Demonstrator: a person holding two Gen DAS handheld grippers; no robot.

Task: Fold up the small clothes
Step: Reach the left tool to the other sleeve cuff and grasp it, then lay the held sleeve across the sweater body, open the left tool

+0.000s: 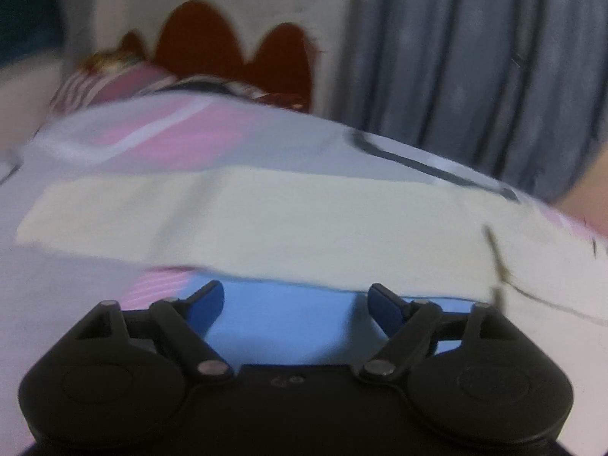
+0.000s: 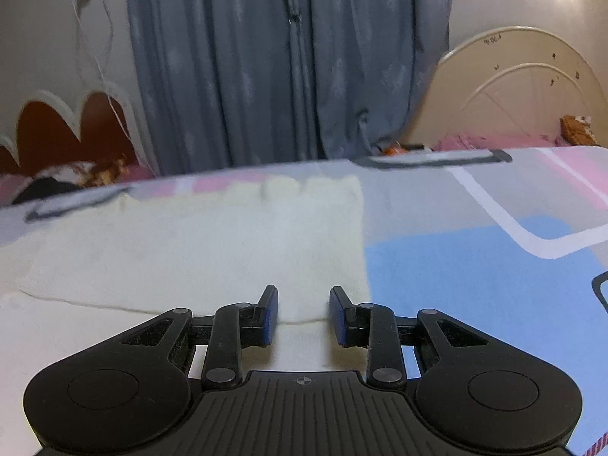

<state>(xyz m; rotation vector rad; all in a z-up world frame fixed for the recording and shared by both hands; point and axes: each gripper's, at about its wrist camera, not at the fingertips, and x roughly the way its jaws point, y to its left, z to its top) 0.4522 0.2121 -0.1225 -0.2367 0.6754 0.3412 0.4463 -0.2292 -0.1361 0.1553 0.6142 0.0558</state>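
— Grey curtains (image 2: 288, 64) are seen hanging behind the bed (image 2: 494, 266), which is covered by a sheet patterned in blue, pink and grey. What is laid on it?

— A cream knitted garment (image 2: 190, 250) is spread flat on the sheet. In the right wrist view its right edge is seen beside a blue patch, and its far edge looks scalloped, though that part is blurred. Its left side is cut off by the frame.

— How are the jaws of the right gripper (image 2: 303, 313) set?

— They are held partly apart, low over the near part of the garment, where a fold line is seen running across. Whether the cloth is touched by the pads cannot be told; nothing is seen pinched between them.

— And the left gripper (image 1: 296, 304)?

— Its jaws are spread wide, with nothing between them. Blue sheet is seen in the gap, and the garment (image 1: 266, 220) lies just beyond the tips. That whole view is smeared, so details are hard to make out.

— Anything else?

— A red headboard (image 1: 235, 49) with rounded peaks is made out at the back left, with striped and dark cloth (image 1: 114, 83) heaped below it, too blurred to be identified. A cream arched bedframe (image 2: 532, 87) is partly seen at the right.
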